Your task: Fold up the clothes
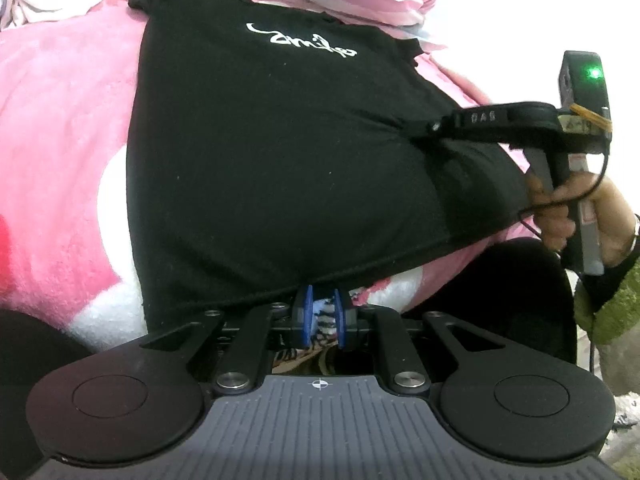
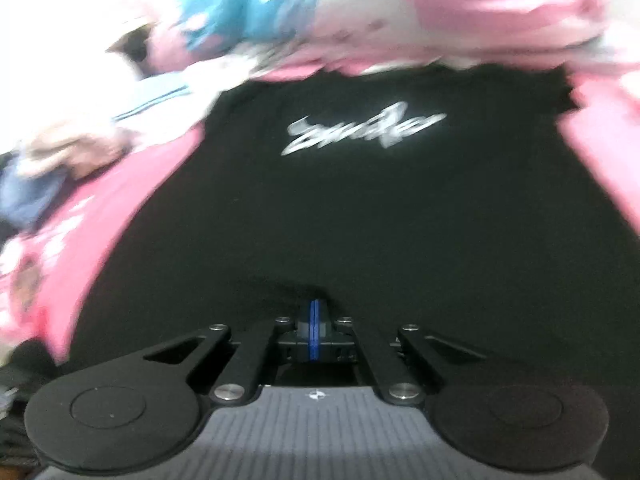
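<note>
Pink plush blanket [image 1: 60, 140] with white patches covers the bed; rumpled pink bedding and other clothes heap along its far side, at 12 o'clock.

Item 1, black T-shirt [image 1: 260, 160]: spread face up on the blanket, white script print near the collar at 12 o'clock, hem toward the camera at 6 o'clock. Both sleeves appear still out; no fold visible. Judged progress: early, smoothing or first fold only; side folds and the final fold remain.

Item 2, left gripper [image 1: 322, 316]: blue pads nearly together with a narrow gap, just beneath the shirt's hem at 6 o'clock. Striped cloth shows between them; whether they pinch the hem cannot be told.

Item 3, right gripper [image 2: 314, 330]: pads fully together. In the left wrist view its tip [image 1: 434, 126] meets the shirt's edge at 3 o'clock, where puckers radiate, so it seems clamped on fabric. A hand [image 1: 576, 216] holds its handle.
</note>
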`<state>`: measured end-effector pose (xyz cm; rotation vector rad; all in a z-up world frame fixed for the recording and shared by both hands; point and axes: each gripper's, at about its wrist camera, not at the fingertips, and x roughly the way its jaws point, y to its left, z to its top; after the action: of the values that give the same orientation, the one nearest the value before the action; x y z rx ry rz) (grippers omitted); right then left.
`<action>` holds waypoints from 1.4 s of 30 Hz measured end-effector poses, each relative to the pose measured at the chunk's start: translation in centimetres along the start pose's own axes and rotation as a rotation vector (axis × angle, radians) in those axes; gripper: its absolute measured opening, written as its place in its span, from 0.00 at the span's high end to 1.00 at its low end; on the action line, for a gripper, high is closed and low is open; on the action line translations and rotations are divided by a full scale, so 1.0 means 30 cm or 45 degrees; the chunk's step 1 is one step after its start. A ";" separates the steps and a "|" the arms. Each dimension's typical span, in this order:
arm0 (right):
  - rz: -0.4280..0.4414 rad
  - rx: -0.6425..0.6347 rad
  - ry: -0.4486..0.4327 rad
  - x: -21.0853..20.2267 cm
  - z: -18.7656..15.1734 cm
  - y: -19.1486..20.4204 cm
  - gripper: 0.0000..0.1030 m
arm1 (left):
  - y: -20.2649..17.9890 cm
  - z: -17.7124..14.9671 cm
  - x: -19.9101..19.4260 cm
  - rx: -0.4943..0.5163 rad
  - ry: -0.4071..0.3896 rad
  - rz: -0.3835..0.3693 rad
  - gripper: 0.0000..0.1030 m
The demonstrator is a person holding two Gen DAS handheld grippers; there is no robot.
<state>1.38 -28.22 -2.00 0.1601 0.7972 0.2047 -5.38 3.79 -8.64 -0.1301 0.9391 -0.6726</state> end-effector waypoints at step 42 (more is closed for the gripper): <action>-0.108 0.428 -0.230 -0.258 -0.141 -0.641 0.62 | -0.022 0.084 0.002 0.098 -0.284 0.222 0.75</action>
<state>-4.61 -48.44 -3.77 0.4547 0.6521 -0.0263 -3.71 2.79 -6.91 -0.0527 0.7002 -0.5196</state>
